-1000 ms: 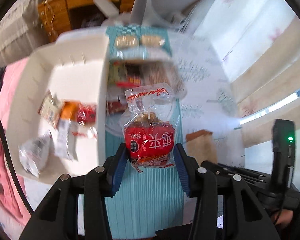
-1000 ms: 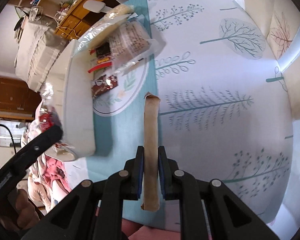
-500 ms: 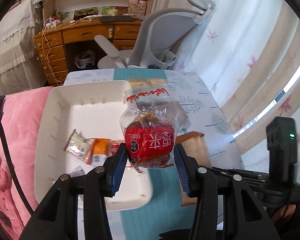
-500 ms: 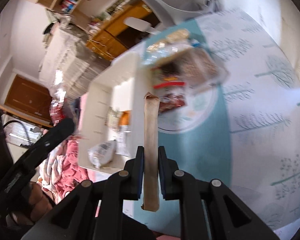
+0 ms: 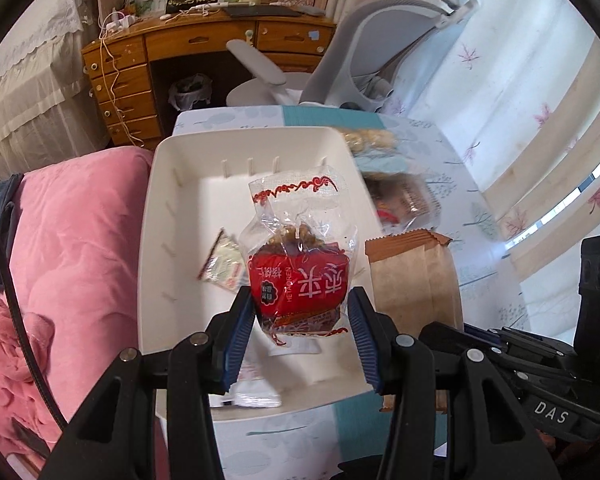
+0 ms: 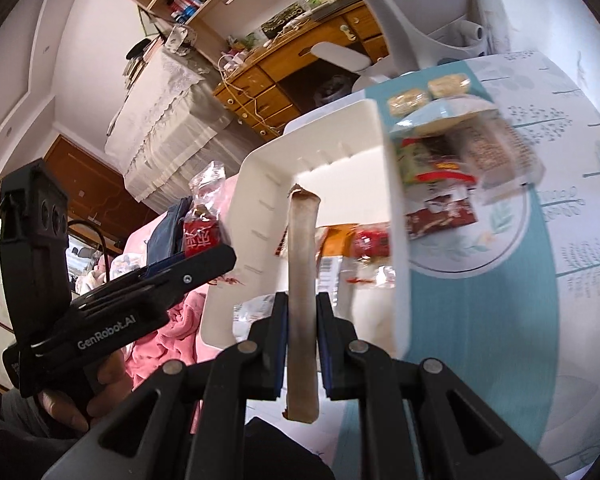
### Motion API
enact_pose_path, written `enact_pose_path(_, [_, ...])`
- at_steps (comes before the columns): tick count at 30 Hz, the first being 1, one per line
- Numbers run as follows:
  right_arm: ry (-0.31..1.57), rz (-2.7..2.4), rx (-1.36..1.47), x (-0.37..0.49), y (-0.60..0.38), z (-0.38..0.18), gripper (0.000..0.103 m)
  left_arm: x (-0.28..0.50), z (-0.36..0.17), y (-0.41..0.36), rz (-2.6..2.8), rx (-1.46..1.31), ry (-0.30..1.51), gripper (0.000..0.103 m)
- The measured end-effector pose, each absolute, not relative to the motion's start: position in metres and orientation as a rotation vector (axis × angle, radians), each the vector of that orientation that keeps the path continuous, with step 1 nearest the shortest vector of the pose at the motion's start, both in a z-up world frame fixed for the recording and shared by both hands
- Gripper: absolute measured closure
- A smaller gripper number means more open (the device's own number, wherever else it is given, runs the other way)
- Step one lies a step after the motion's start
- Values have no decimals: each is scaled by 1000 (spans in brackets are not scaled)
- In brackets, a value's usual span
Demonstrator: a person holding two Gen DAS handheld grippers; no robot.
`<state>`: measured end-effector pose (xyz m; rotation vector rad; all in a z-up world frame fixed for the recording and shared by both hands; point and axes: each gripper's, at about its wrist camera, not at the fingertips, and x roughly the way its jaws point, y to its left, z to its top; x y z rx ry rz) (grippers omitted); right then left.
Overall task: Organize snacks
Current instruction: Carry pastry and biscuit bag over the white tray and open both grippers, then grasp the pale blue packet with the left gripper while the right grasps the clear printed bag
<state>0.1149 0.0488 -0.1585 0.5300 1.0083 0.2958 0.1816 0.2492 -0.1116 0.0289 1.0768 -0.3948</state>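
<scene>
Above the white bin, the left gripper clamps a clear snack bag with a red label, its blue-padded fingers pressed against both sides of the red lower part. The bag stands upright, its crimped top edge pointing away from the camera. In the right wrist view the same bag shows to the left of the bin's outer wall.

The right gripper is closed narrowly on a flat brown paper packet, held edge-on and upright between its fingers. In the left wrist view the packet appears just beside the bin's right wall.

Inside the bin lie several wrapped snacks: a pale green packet near the left wall, and in the right wrist view an orange and a red wrapper.

On the tablecloth beside the bin, a pile of loose snacks rests on a round printed motif; motion blur hides detail.
</scene>
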Motion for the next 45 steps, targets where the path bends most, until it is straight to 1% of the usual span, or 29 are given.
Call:
enact_pose_path(5, [1012, 297, 529, 120, 68, -166, 90, 186, -119, 268, -374, 35, 1090, 56])
enact_pose_path(7, [1015, 287, 529, 120, 73, -168, 87, 189, -120, 274, -364, 38, 1091, 44])
enact_pose_path(8, [1019, 273, 523, 121, 74, -169, 87, 191, -121, 276, -358, 37, 1095, 30])
enact_pose_path(9, [1028, 256, 513, 122, 76, -170, 76, 192, -121, 275, -353, 36, 1096, 25])
enact_pose_path(10, [1038, 240, 506, 123, 77, -172, 54, 194, -120, 276, -353, 29, 1096, 25])
enact_pose_path(11, [1036, 232, 505, 122, 76, -172, 46, 196, -120, 277, -358, 20, 1101, 25])
enact_pose_path(12, [1023, 222, 509, 120, 75, -171, 40, 197, -121, 276, -360, 14, 1107, 25])
enact_pose_path(15, [990, 190, 516, 116, 69, -167, 40, 200, -124, 275, -365, -12, 1144, 23])
enact_pose_path(19, [997, 136, 520, 111, 60, -165, 40, 205, -125, 266, -370, -32, 1195, 22])
enact_pose_path(21, [1000, 115, 520, 108, 55, -165, 40, 207, -125, 259, -371, -45, 1217, 19])
enact_pose_path(23, [1004, 90, 515, 104, 48, -166, 40, 209, -125, 252, -368, -60, 1236, 18])
enact_pose_path(29, [1021, 31, 517, 95, 19, -168, 39, 216, -128, 219, -357, -88, 1290, 18])
enact_pose_path(33, [1019, -6, 514, 91, -7, -170, 32, 220, -133, 193, -352, -121, 1330, 18])
enact_pose_path(34, [1019, -13, 514, 91, -12, -171, 31, 221, -133, 187, -350, -136, 1339, 18])
enact_pose_path(40, [1026, -37, 486, 100, -46, -177, 31, 234, -132, 151, -302, -200, 1371, 18])
enact_pose_path(45, [993, 0, 432, 116, -66, -176, 31, 255, -138, 123, -237, -313, 1429, 17])
